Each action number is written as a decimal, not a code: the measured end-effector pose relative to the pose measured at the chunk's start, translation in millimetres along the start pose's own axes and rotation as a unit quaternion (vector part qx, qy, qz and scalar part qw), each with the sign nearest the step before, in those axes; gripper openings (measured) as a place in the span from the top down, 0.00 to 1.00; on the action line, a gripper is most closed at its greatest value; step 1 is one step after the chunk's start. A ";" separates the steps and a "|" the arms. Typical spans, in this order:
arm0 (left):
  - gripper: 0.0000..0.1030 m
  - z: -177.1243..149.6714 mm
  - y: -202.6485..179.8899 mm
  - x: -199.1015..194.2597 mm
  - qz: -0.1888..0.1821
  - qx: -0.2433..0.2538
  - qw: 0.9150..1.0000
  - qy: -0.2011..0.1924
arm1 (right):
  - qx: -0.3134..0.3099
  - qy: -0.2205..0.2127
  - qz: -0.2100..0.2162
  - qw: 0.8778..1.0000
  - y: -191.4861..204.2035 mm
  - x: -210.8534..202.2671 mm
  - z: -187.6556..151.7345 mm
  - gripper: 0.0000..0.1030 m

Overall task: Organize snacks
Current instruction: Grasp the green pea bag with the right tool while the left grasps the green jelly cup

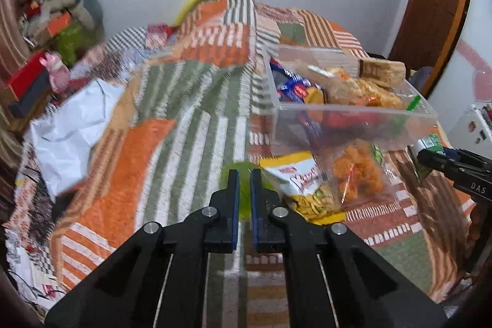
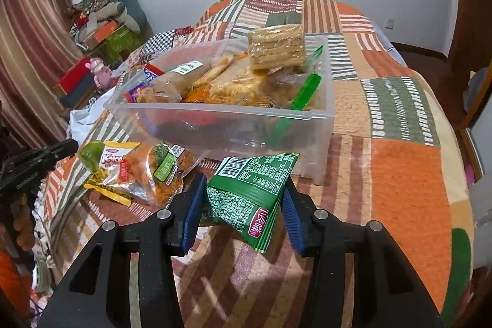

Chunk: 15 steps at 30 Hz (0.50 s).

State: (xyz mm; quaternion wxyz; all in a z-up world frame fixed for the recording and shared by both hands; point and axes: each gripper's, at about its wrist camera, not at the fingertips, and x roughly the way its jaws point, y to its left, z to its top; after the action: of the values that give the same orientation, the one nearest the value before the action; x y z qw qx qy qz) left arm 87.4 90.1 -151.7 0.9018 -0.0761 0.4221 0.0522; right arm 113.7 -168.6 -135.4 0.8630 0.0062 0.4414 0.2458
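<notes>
green snack packet (image 2: pixel 246 199) pinched between right tool (image 2: pixel 243 214) pads

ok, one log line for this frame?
left gripper: shut on small lime-green packet | right gripper: shut on green foil snack bag | clear plastic bin: full

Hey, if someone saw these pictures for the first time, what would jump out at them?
Probably the green snack packet pinched in the right gripper, close to the camera. Just behind it, a clear plastic bin heaped with snacks sits on the patchwork bedspread. To its left, the left gripper is shut on a small lime-green packet.
</notes>
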 end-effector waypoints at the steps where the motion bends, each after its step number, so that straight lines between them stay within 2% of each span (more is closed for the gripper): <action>1: 0.85 -0.5 2.9 5.3 -0.004 -0.006 1.000 0.009 | 0.000 0.000 0.001 1.000 -0.1 -0.6 0.4 0.57; 2: 0.76 -1.5 4.9 11.2 -0.002 -0.010 1.000 0.017 | 0.001 0.000 0.004 1.000 0.3 -0.7 1.2 0.57; 4: 0.66 -3.9 8.6 21.0 0.006 -0.015 0.999 0.029 | 0.000 -0.001 0.004 1.000 1.9 -1.2 1.8 0.57; 7: 0.65 -4.9 14.8 29.0 0.002 -0.029 0.999 0.035 | 0.001 -0.003 0.007 1.000 1.6 -1.7 1.9 0.57; 9: 0.57 -4.8 19.8 28.7 -0.004 -0.040 0.999 0.028 | 0.002 -0.004 0.008 1.000 1.2 -1.9 1.8 0.57; 11: 0.40 -1.3 22.8 26.7 0.004 -0.044 0.999 0.011 | 0.002 -0.006 0.007 1.000 1.4 -0.8 2.5 0.57; 15: 0.39 11.9 23.0 31.0 0.013 -0.035 0.999 -0.002 | 0.005 -0.009 0.007 1.000 2.9 -0.3 4.3 0.57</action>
State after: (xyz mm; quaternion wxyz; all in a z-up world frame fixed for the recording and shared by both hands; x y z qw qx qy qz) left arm 112.5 115.7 -170.2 0.8987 -0.1021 0.4193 0.0785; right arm 115.6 -165.3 -131.9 0.8650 0.0159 0.4347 0.2500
